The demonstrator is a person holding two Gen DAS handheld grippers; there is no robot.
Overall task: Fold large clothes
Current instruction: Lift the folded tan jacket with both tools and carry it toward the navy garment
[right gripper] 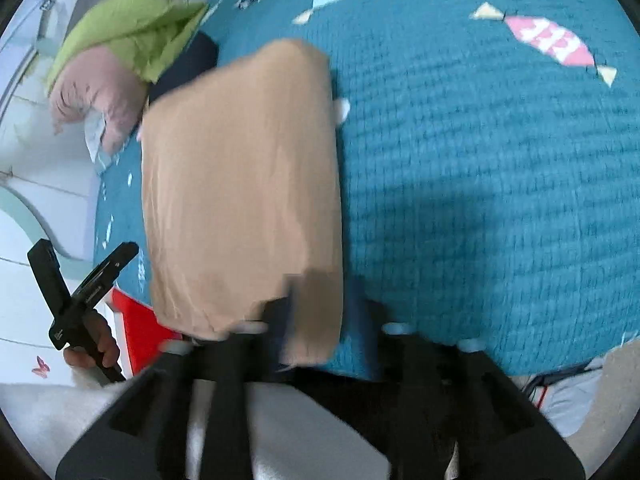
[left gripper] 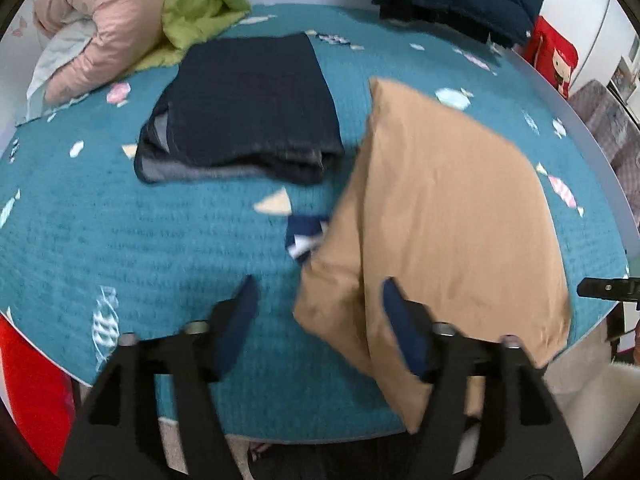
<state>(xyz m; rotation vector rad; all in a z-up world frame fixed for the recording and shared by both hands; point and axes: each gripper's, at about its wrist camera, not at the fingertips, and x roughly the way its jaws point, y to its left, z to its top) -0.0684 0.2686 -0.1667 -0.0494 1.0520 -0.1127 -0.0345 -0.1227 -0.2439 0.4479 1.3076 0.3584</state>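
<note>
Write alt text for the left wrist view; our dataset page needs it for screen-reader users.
A folded tan garment lies on a teal bedspread, with the open left gripper over its near edge. A folded dark garment lies further back, beside pink and green bedding.

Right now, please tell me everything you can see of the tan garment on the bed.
The tan garment is plain, smooth cloth folded into a rough rectangle, lying flat on the teal bedspread near its front edge, right of the folded dark jeans and apart from them. Something blue and white peeks out underneath. Both grippers' jaws stand open.
</note>
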